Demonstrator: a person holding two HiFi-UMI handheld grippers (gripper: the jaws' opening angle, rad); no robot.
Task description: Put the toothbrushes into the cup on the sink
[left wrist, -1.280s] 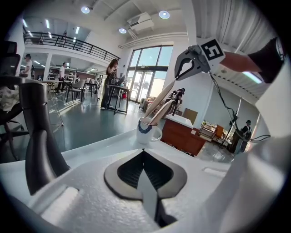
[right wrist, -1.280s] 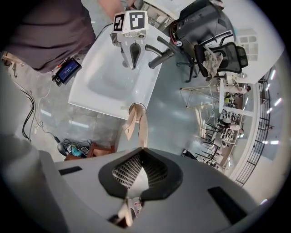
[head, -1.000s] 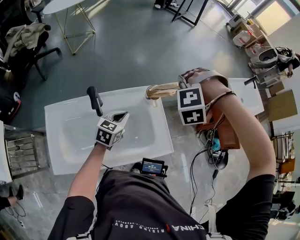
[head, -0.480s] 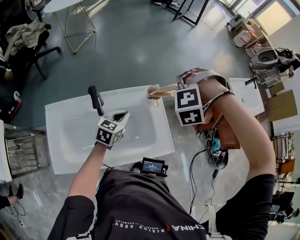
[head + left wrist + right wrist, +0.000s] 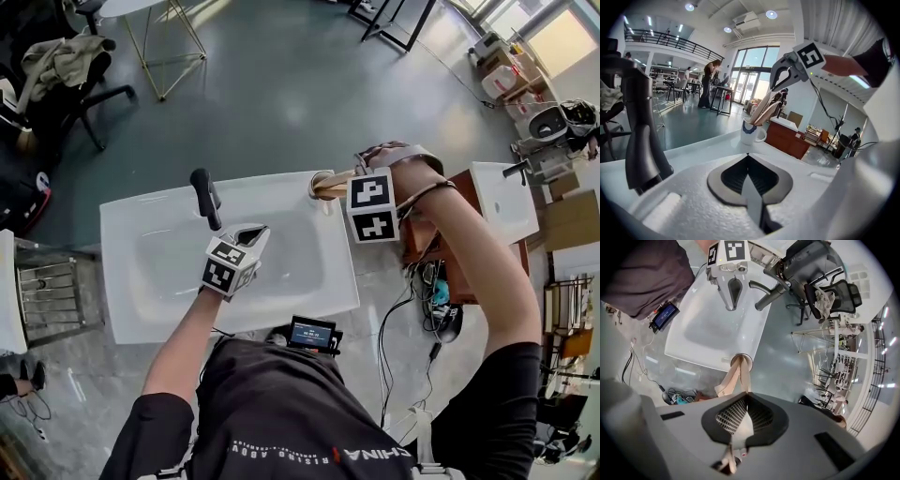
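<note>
Nearest the person's dark-shirted torso, a small screen device (image 5: 311, 332) sits at the front edge of the white sink (image 5: 159, 272). Over the basin hangs the left gripper (image 5: 748, 161). Its own view shows its jaws pressed together with nothing between them, which the head view cannot settle, since the marker cube covers most of it from above. Just beyond stands the black faucet (image 5: 206, 197), its top cut off in the left gripper view.

At the sink's far right corner stands the white cup (image 5: 751, 133). From above it is nearly lost under tan handles, only a sliver of rim showing, but the left gripper view gives its side and handle plainly. The right gripper (image 5: 745, 401) points steeply down at it, jaws clamped on a toothbrush (image 5: 740, 376) whose lower end runs into the cup's mouth. A second toothbrush (image 5: 725, 380) leans in the cup beside it, free of the jaws. Both brush heads are hidden inside (whether the held one reaches the bottom cannot be told).

Farther off, on the grey floor, a chair (image 5: 66, 66) with a cloth over it is cut by the frame.
</note>
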